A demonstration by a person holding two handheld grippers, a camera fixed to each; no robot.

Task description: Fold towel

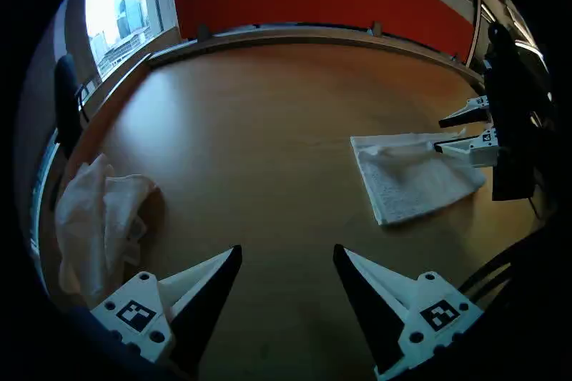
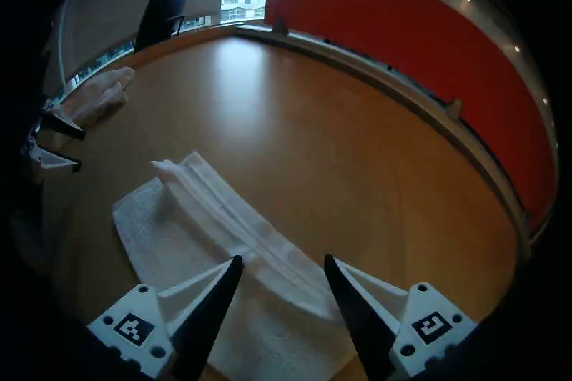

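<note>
The left gripper (image 1: 286, 248) is held open above the worktop (image 1: 250, 138). The right gripper (image 2: 282, 259) is spread over the folded towel (image 2: 207, 231), whose near edge is hidden by its fingers (image 2: 207, 306).

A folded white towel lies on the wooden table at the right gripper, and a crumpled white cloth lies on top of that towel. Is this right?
No. The crumpled white cloth is not on the folded white towel; it lies apart from it on the wooden table, near the left gripper, as the left gripper view shows. The rest is right.
</note>
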